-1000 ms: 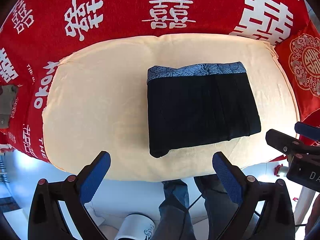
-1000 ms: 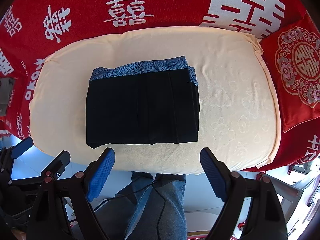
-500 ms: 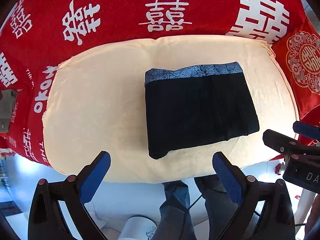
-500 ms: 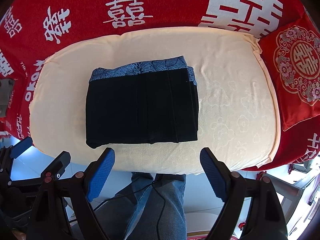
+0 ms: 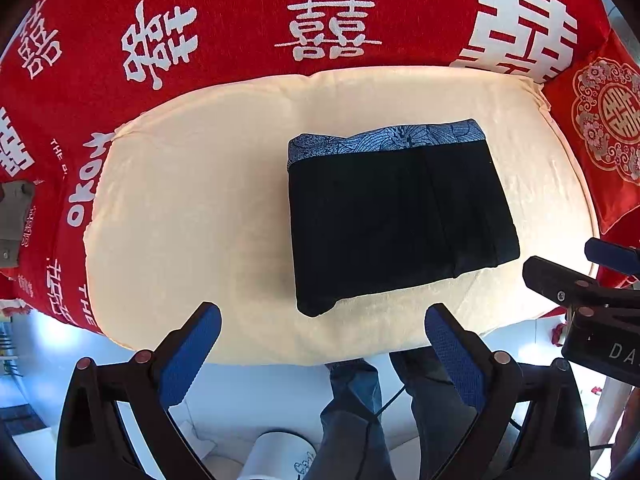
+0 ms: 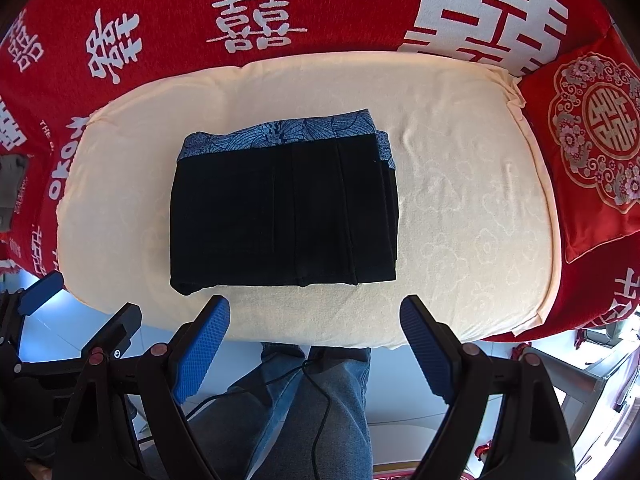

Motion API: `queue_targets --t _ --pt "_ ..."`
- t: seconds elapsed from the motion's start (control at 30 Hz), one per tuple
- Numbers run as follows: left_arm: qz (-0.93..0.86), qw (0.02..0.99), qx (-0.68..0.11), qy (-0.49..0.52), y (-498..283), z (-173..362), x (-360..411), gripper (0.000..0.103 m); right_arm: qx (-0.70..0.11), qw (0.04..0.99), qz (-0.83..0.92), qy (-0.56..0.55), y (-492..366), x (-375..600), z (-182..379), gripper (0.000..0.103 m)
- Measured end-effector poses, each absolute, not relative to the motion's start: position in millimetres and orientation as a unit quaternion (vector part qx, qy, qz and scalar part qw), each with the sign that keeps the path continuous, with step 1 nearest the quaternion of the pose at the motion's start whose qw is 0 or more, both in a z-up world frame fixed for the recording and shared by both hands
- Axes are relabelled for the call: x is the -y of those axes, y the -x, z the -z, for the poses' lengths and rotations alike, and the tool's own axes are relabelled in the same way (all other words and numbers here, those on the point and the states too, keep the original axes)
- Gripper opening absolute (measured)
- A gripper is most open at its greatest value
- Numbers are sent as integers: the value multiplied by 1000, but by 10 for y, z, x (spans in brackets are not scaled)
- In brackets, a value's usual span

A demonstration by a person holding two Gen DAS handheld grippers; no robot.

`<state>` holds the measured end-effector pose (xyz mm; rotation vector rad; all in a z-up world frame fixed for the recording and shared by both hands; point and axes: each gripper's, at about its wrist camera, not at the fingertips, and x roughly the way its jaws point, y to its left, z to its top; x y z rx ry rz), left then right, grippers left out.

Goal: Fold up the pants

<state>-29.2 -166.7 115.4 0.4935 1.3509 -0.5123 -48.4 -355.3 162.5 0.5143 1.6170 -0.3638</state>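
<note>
Left wrist view: we see the black pants (image 5: 400,220) folded into a compact rectangle, blue patterned waistband (image 5: 384,142) along its far edge, lying flat on the cream cushion (image 5: 192,216), right of the cushion's centre, roughly 1 o'clock from our left gripper (image 5: 322,328). Left gripper jaws spread wide, nothing between them, blue pads (image 5: 192,354) hanging just off the cushion's near edge, not touching the pants. Red wedding-print cover (image 5: 240,20) wraps the cushion from 9 through 12 to 3 o'clock; red embroidered pillow (image 5: 604,120) at 2 o'clock. Right gripper (image 5: 592,276) pokes in at 3 o'clock. Person's jeans (image 5: 360,412) at 6 o'clock below. Right wrist view: same folded pants (image 6: 280,216) sit left of cushion (image 6: 460,208) centre, around 11 o'clock from our right gripper (image 6: 314,320), waistband (image 6: 288,136) on the far side. Right gripper jaws wide apart, empty, pads (image 6: 202,354) near the cushion's front edge, clear of the fabric. Left gripper (image 6: 80,320) visible at 8 o'clock. Pillow (image 6: 592,136) at 2 o'clock, red cover (image 6: 200,8) behind, jeans (image 6: 312,412) at 6 o'clock with a black cable (image 6: 320,400) across them.
</note>
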Motion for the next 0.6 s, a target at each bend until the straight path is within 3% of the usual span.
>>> queue_targets --t 0.6 --pt "249 723 -609 -211 262 -1156 1660 102 -714 643 162 -223 437 3568 -1562 89"
